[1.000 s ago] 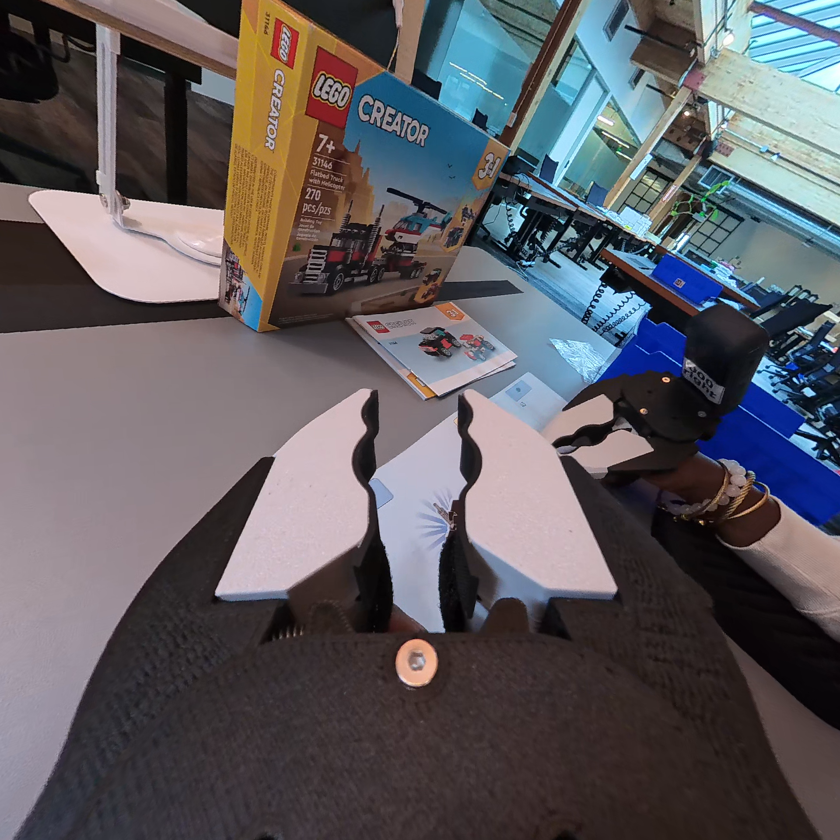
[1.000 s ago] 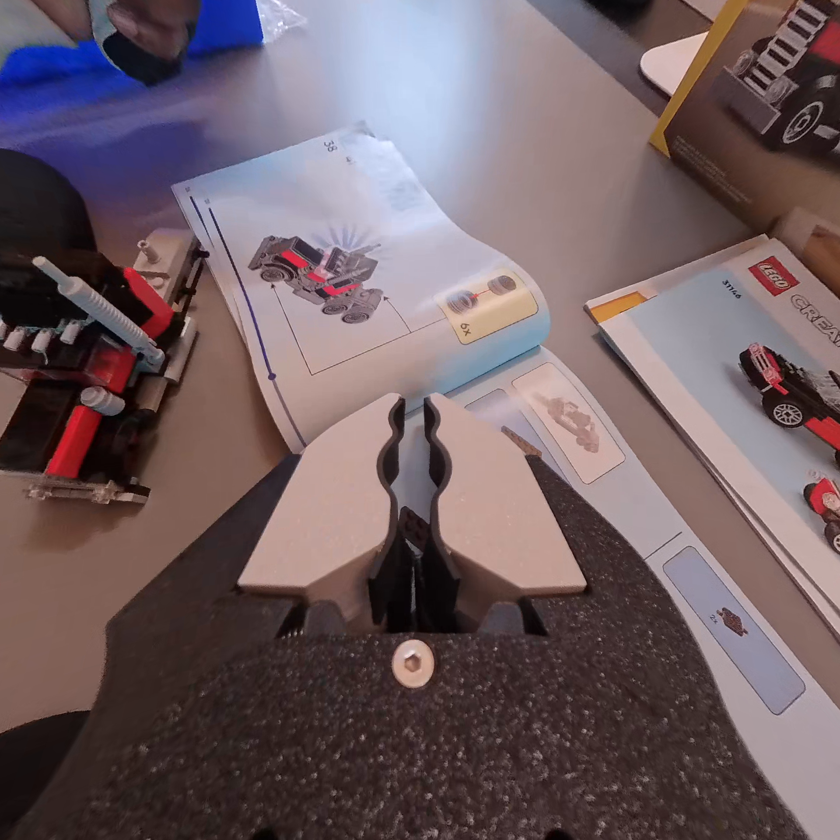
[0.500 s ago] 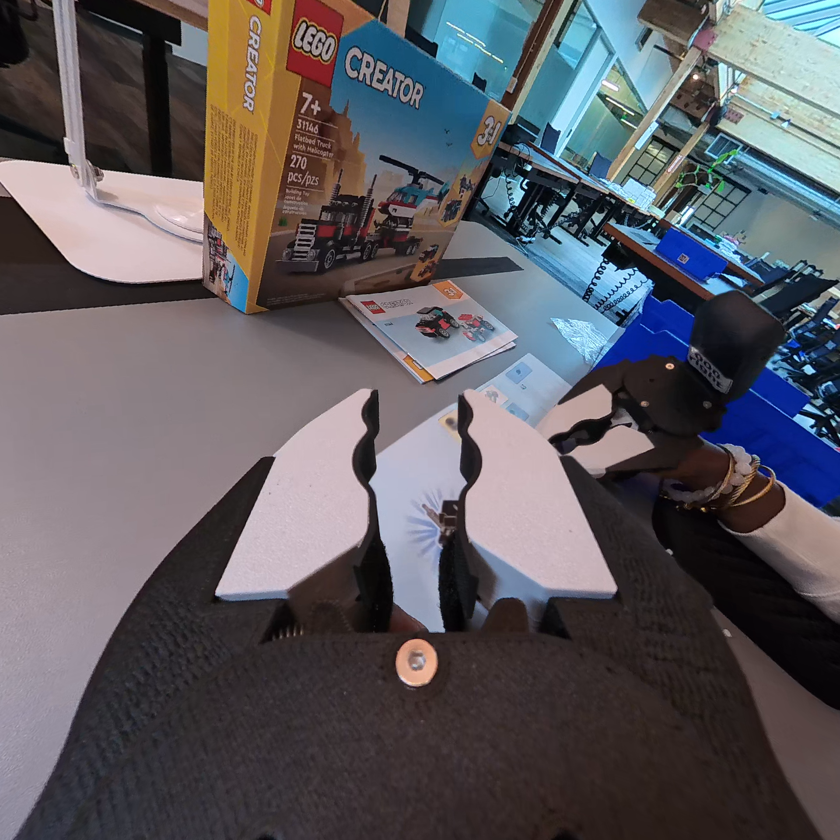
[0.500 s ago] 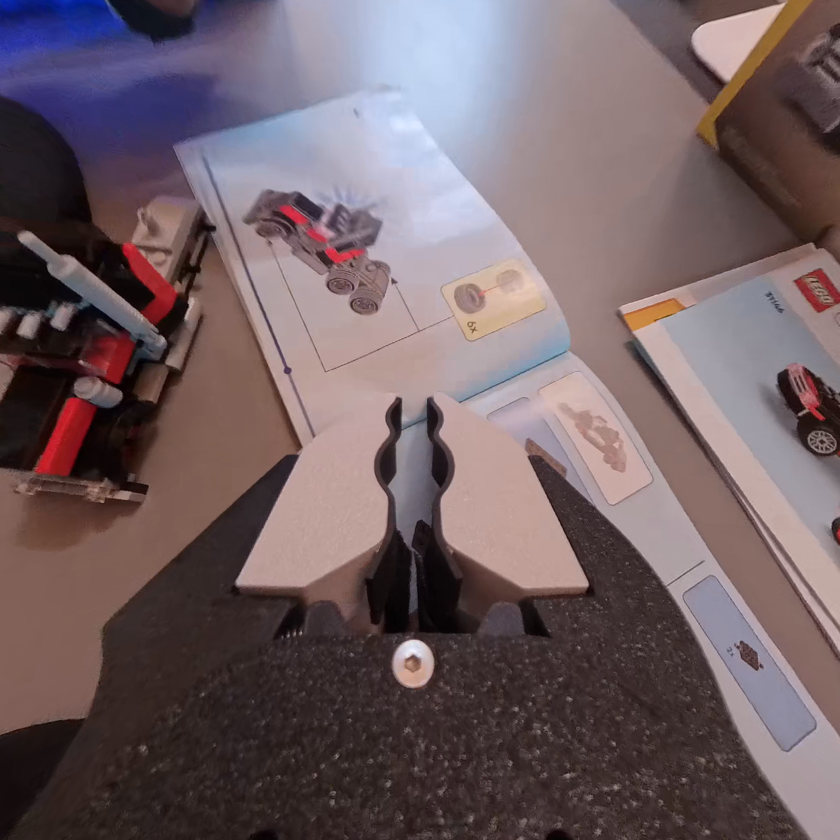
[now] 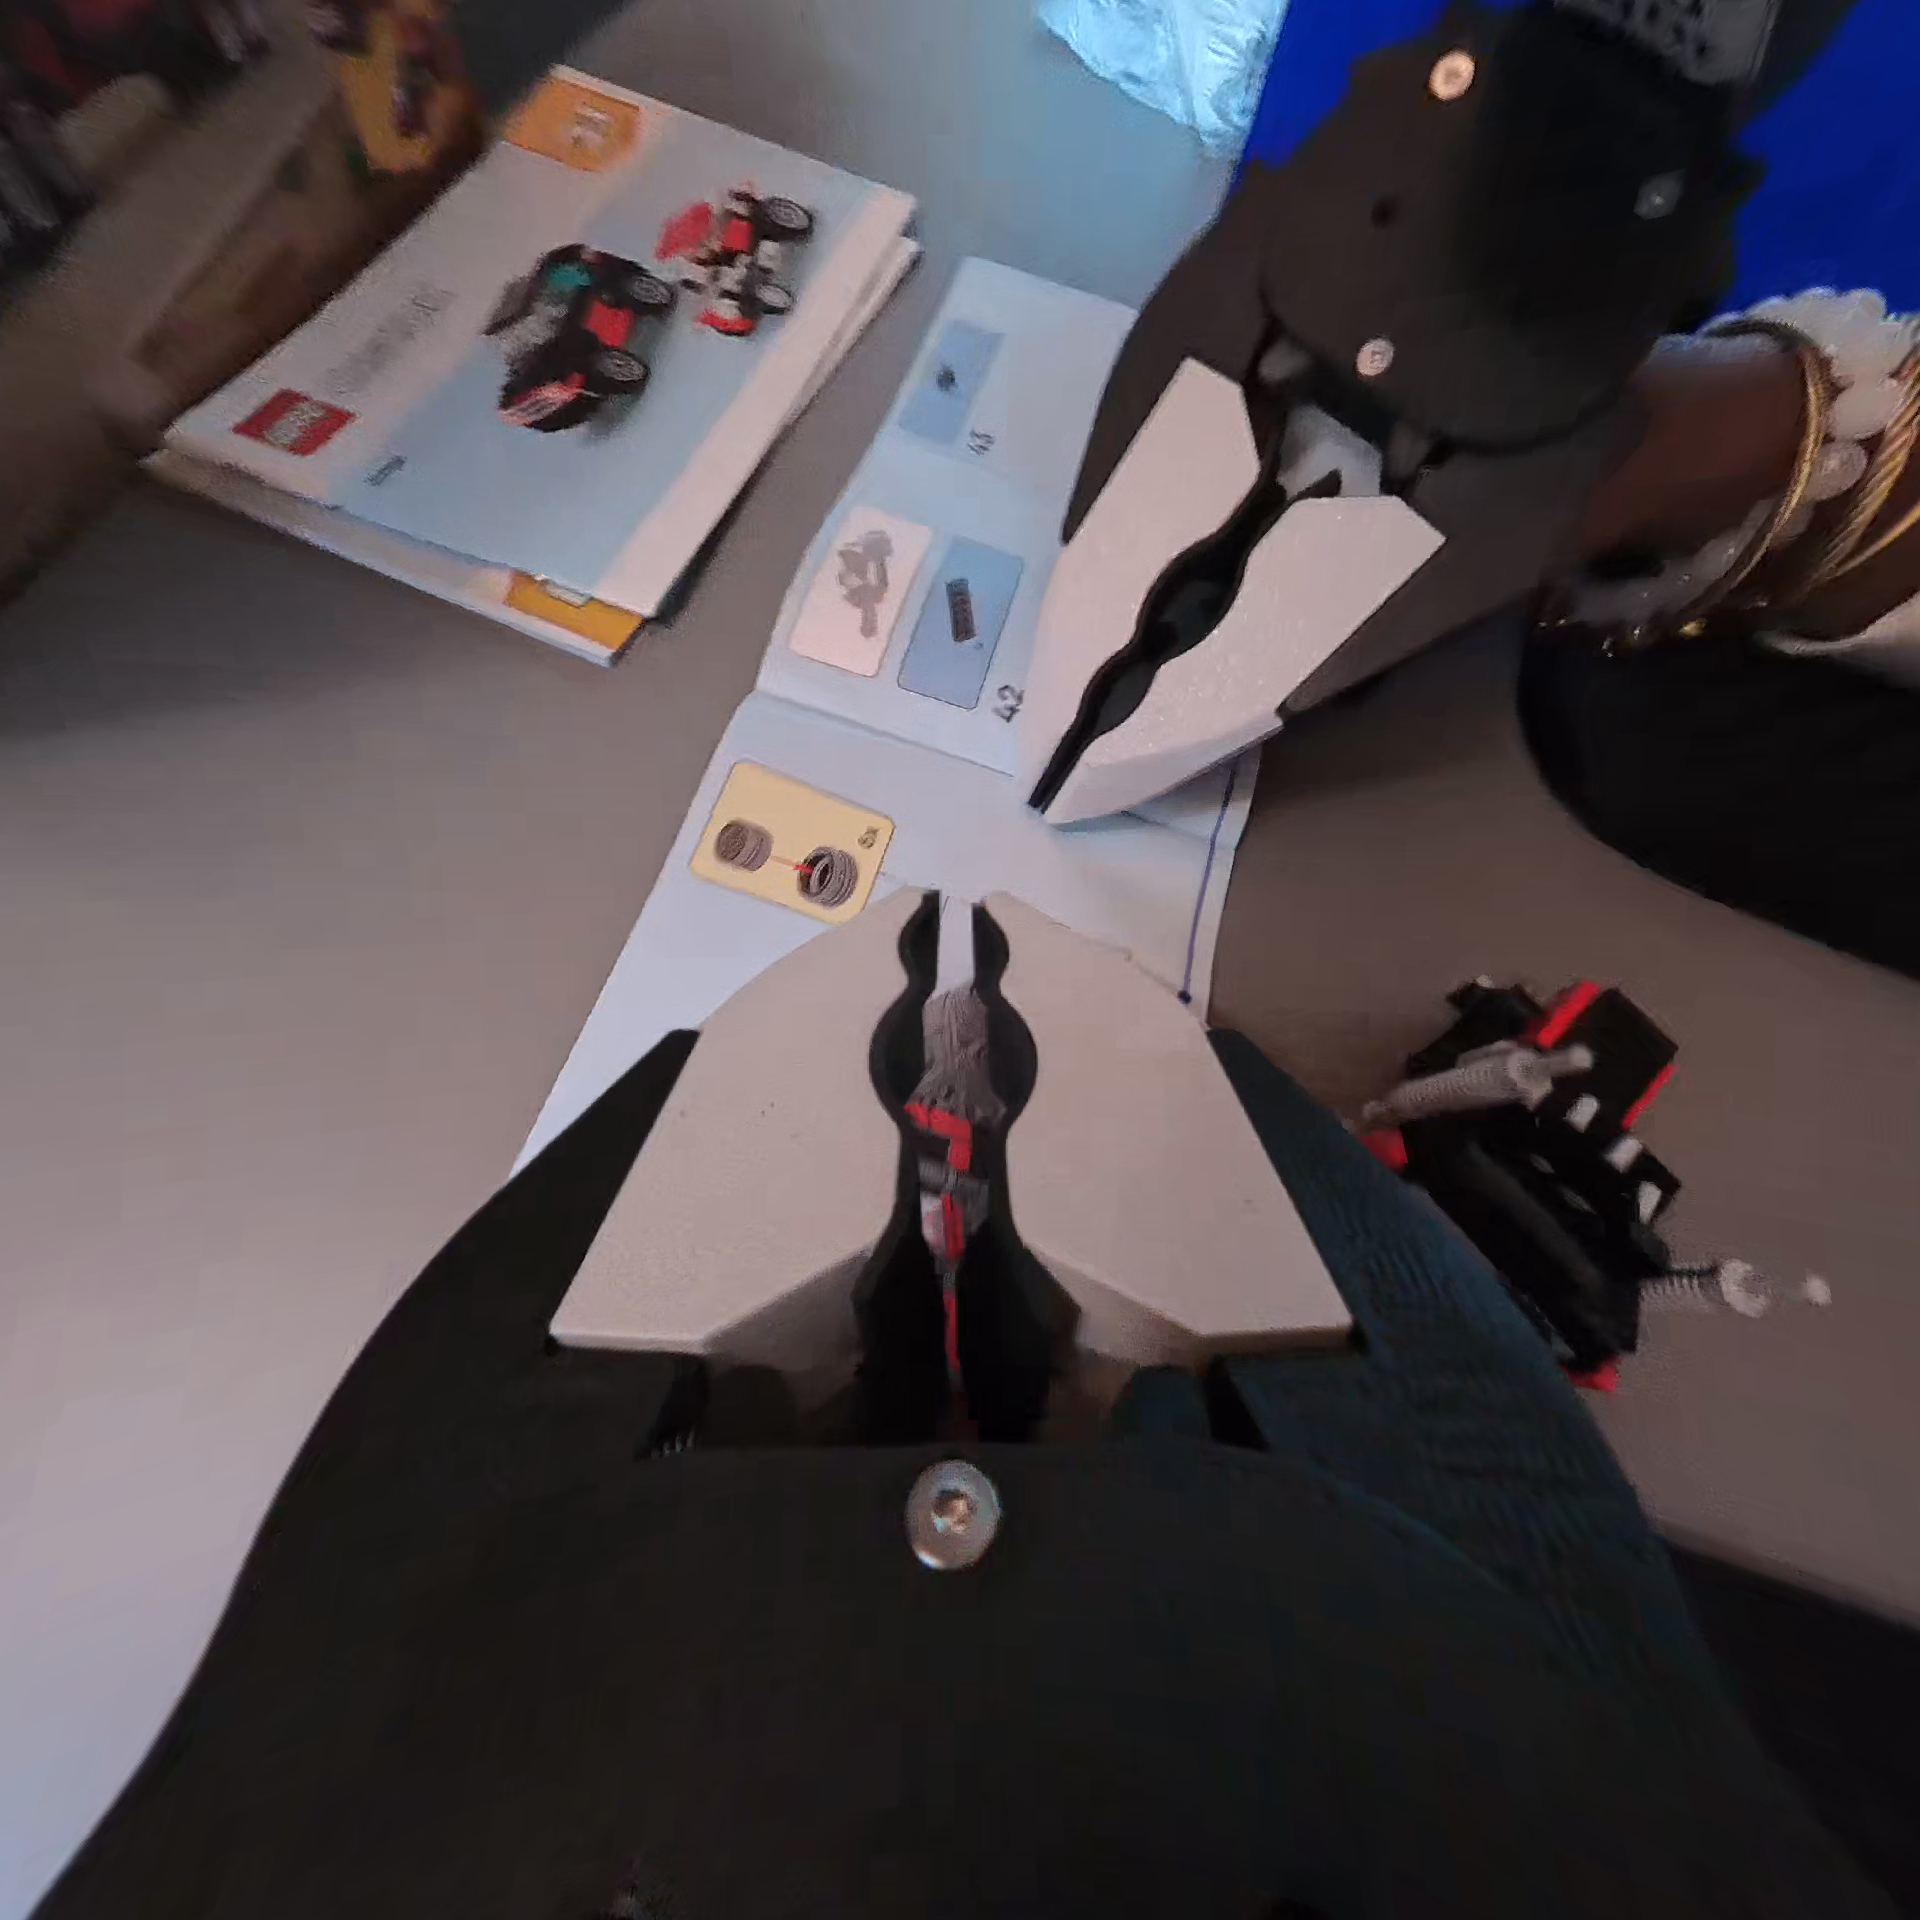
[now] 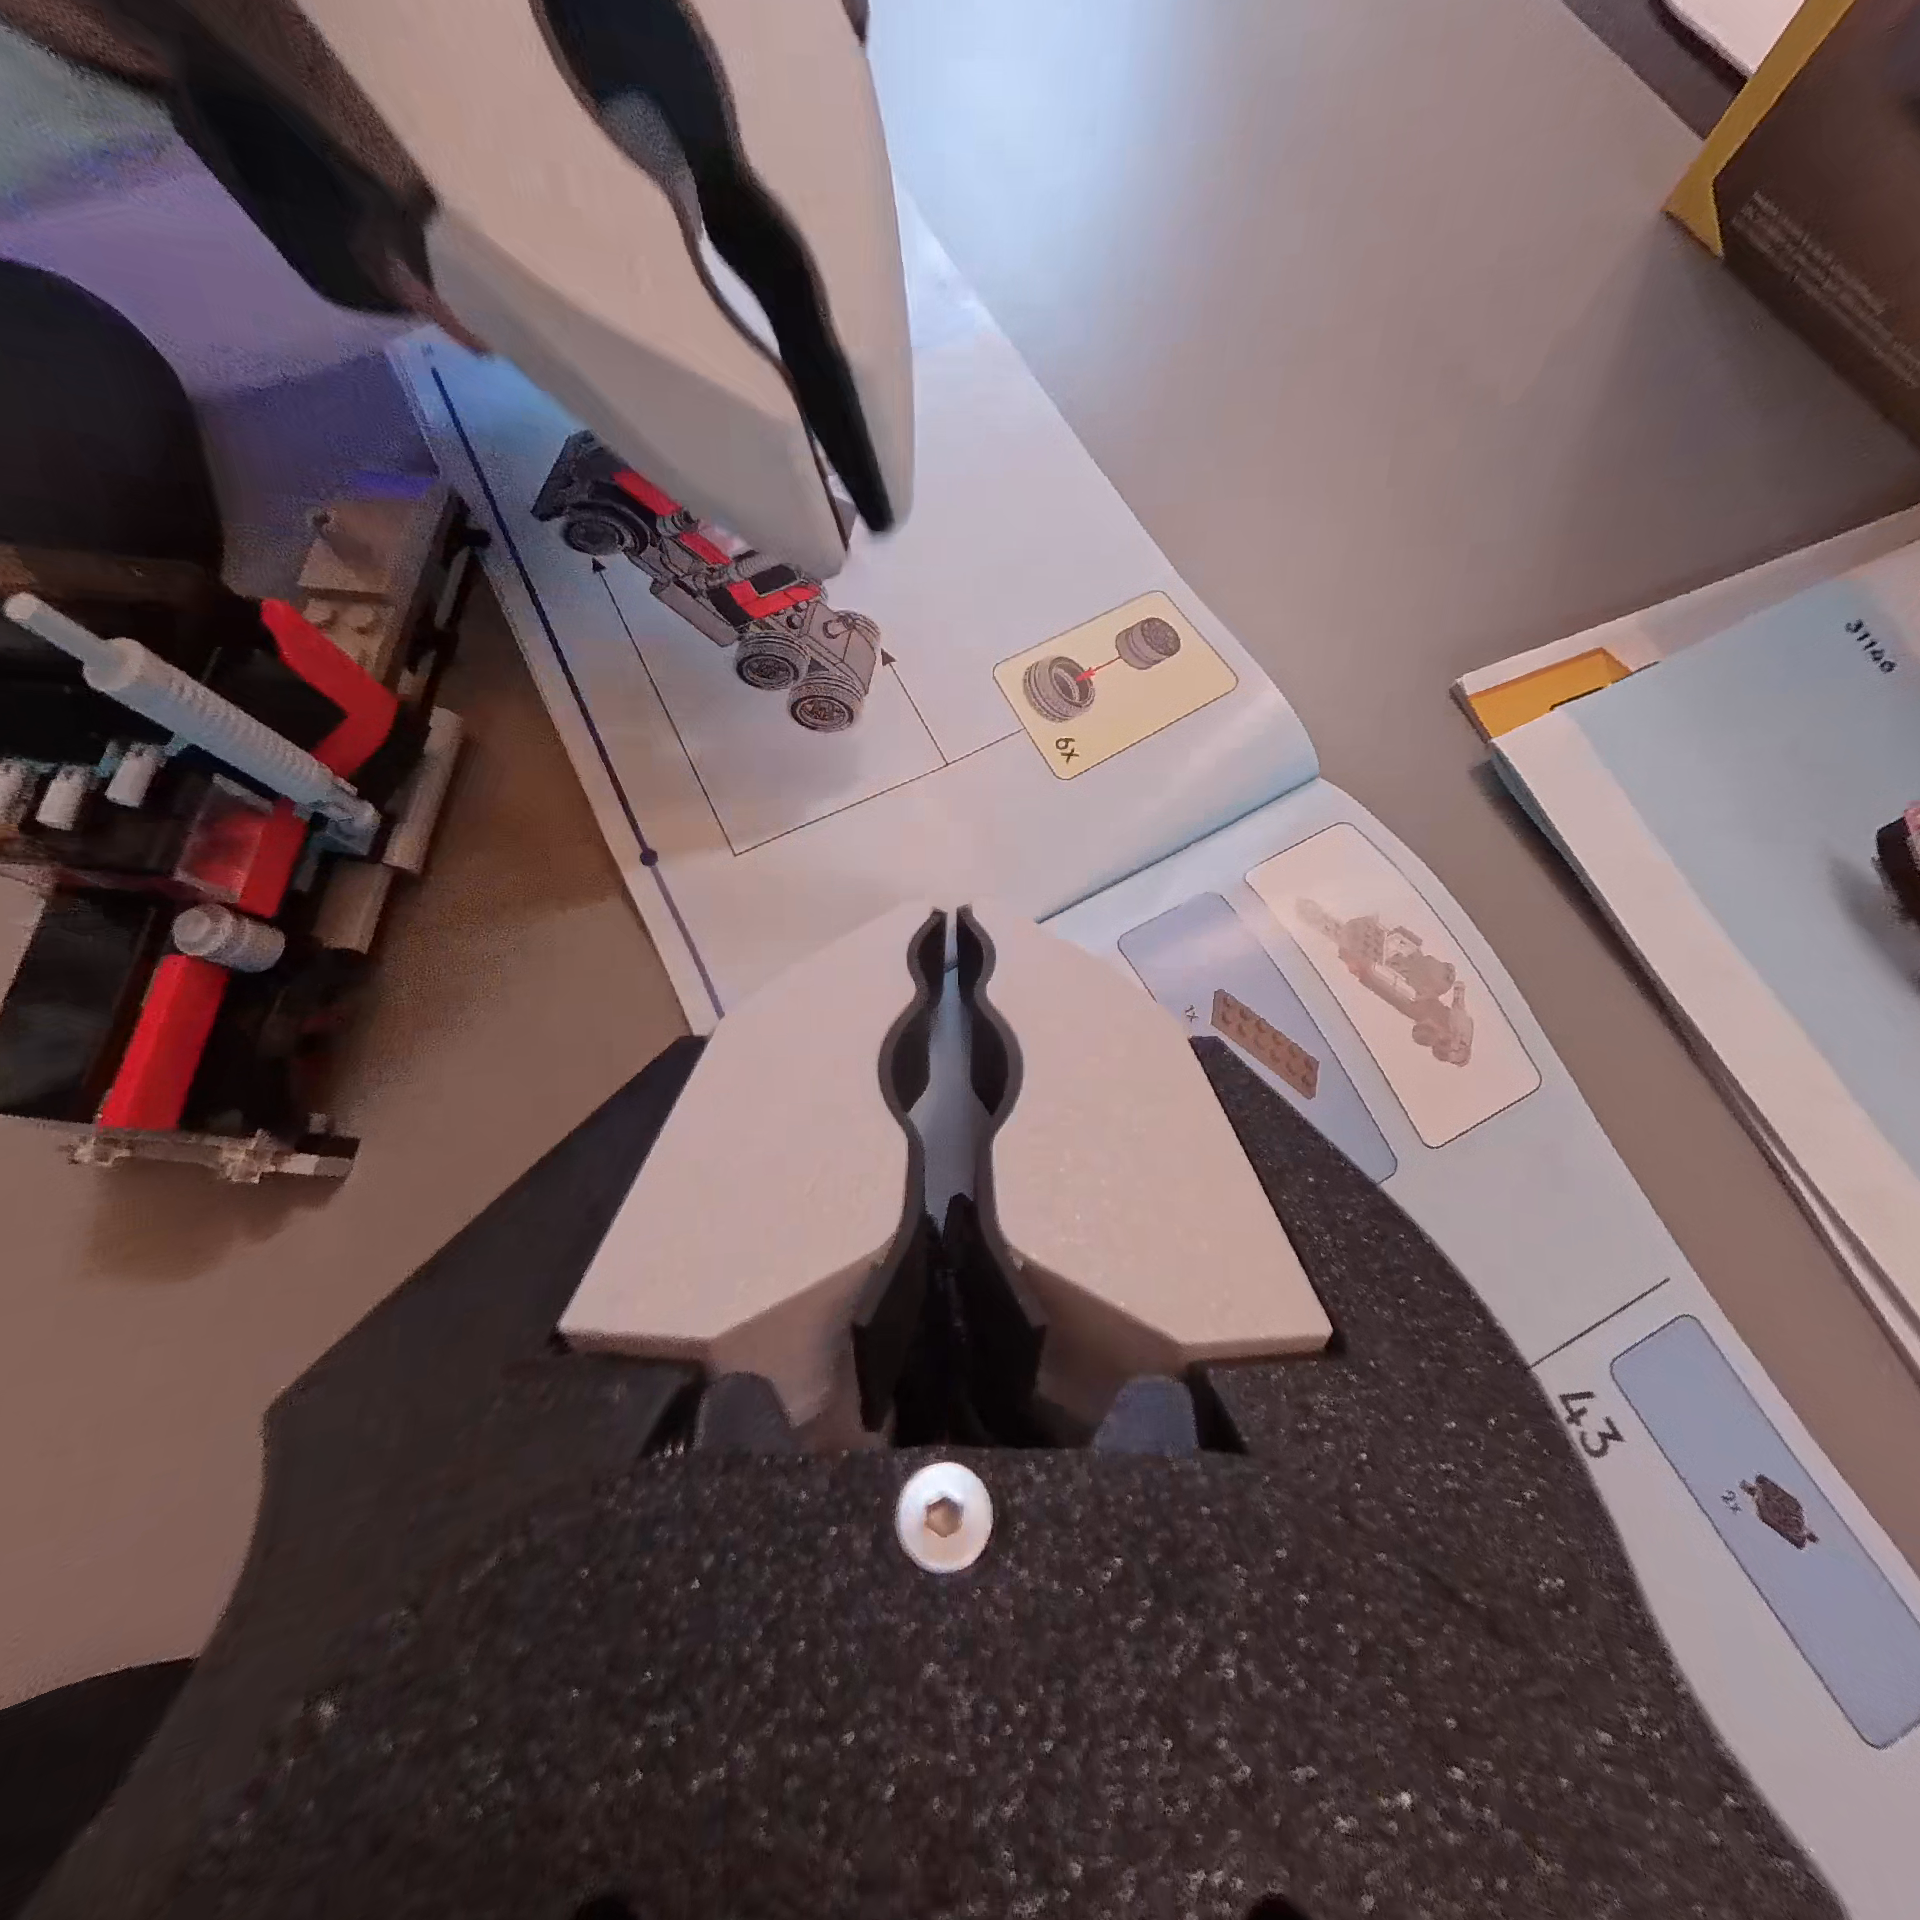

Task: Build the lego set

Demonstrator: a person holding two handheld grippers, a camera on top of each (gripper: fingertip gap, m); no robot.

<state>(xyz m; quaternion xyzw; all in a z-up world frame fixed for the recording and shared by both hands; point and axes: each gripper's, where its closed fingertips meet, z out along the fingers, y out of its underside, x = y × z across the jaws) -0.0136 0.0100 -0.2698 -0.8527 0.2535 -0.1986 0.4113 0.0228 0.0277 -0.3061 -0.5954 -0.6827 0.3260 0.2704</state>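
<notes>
The partly built black and red truck (image 5: 1538,1164) lies on the grey table to the right of the open instruction booklet (image 5: 748,987); it also shows in the right wrist view (image 6: 187,831), left of the booklet (image 6: 987,821). My left gripper (image 5: 956,904) is shut and empty, pointing down over the booklet's truck drawing, which shows through the slit between the fingers. In the right wrist view it (image 6: 862,520) comes in from above. My right gripper (image 6: 954,914) is shut and empty, tips at the booklet's fold; the left wrist view shows its tips (image 5: 1044,805) on the page.
A stack of closed booklets (image 5: 499,395) lies beyond the open one, at the right edge in the right wrist view (image 6: 1714,831). The set's box (image 6: 1829,239) stands behind. A blue bin (image 5: 1829,187) and clear plastic bag (image 5: 1164,52) are at the far right. A braceleted wrist (image 5: 1766,499) holds the right gripper. Some 6 cm of space lies between my two pairs of fingers.
My left gripper has tipped down from looking across the room to the booklet, and gone from open to shut. My right gripper has moved closer to the page, still shut.
</notes>
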